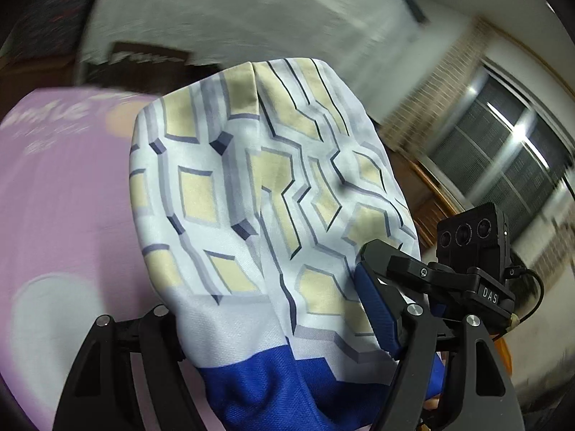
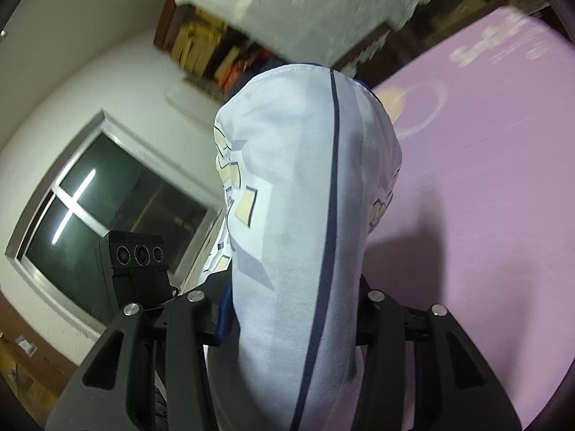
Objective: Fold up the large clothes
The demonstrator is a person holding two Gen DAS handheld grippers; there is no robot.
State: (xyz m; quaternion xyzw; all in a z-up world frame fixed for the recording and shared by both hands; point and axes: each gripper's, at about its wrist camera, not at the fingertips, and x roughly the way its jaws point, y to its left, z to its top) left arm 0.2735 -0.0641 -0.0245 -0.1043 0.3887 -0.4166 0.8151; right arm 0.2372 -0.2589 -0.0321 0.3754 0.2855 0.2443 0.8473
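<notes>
A large garment point(image 1: 233, 179), white with beige and grey geometric shapes and a blue band at its lower edge, hangs bunched in front of the left wrist camera. My left gripper point(image 1: 273, 287) is shut on it. The blue pad of the right-hand finger point(image 1: 373, 305) presses on the cloth, and the other finger is hidden behind it. In the right wrist view another part of the same garment point(image 2: 294, 179), pale with a thin dark stripe, stands up between the black fingers. My right gripper point(image 2: 294, 287) is shut on this bunch. Both grippers are lifted above the pink surface point(image 2: 485, 179).
The pink surface point(image 1: 54, 197) with pale printed lettering lies below and to the side. A dark window point(image 2: 107, 208) and white wall stand beyond. Cluttered brown shelves point(image 2: 215, 50) sit under a white cover point(image 2: 305, 7). A black camera block point(image 1: 470, 237) is mounted beside the fingers.
</notes>
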